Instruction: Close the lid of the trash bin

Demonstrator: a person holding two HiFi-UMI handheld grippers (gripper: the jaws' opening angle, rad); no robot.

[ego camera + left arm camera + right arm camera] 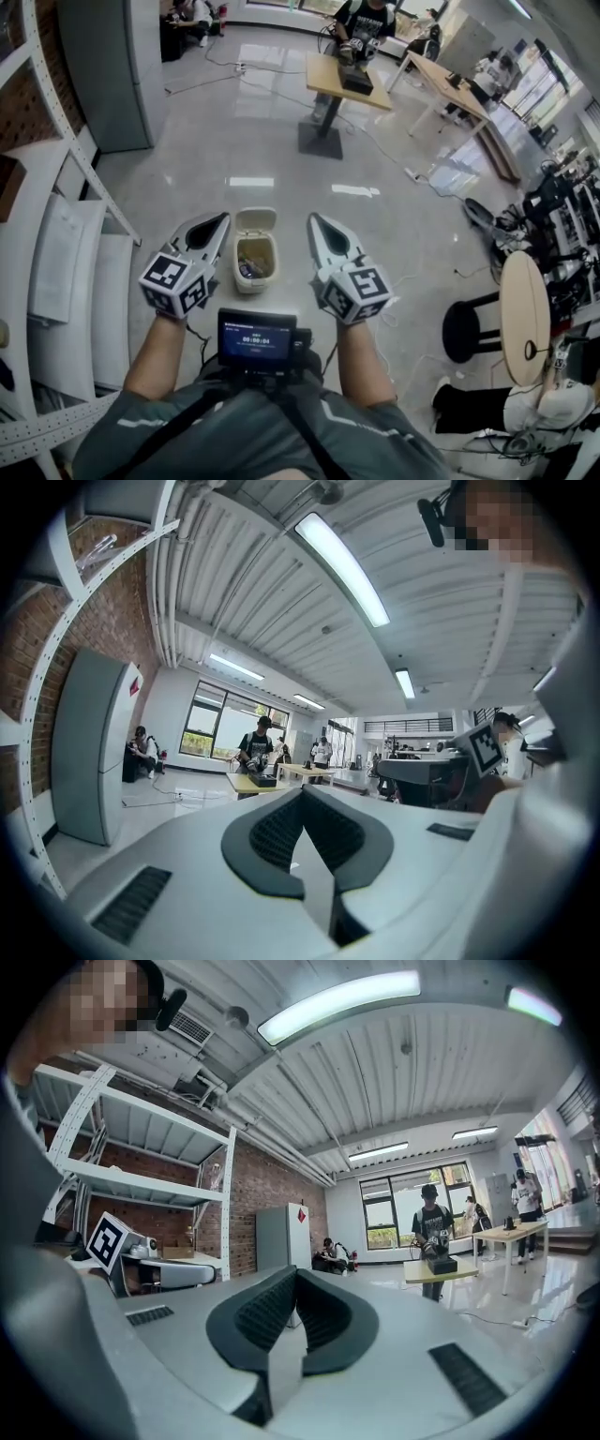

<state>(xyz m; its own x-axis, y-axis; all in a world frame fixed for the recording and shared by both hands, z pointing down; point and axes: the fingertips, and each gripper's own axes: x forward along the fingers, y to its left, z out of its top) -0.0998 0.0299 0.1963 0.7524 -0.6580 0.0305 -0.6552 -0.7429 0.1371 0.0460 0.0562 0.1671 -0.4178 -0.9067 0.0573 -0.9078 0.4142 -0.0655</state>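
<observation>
A small cream trash bin [256, 265] stands on the glossy floor with its lid [255, 221] swung up and back, and rubbish shows inside. In the head view it sits between my two grippers, below them. My left gripper [223, 217] is shut and empty, its tip just left of the lid. My right gripper [312, 218] is shut and empty too, a little right of the bin. In the left gripper view the left gripper [302, 797] points level across the room, as does the right gripper [294, 1275] in the right gripper view; neither of these views shows the bin.
White shelving [56, 253] runs along the left, with a grey cabinet [108, 66] behind it. A wooden table [347, 80] with a person at it stands far ahead. At the right are a round table [525, 314], a black stool [472, 328] and floor cables.
</observation>
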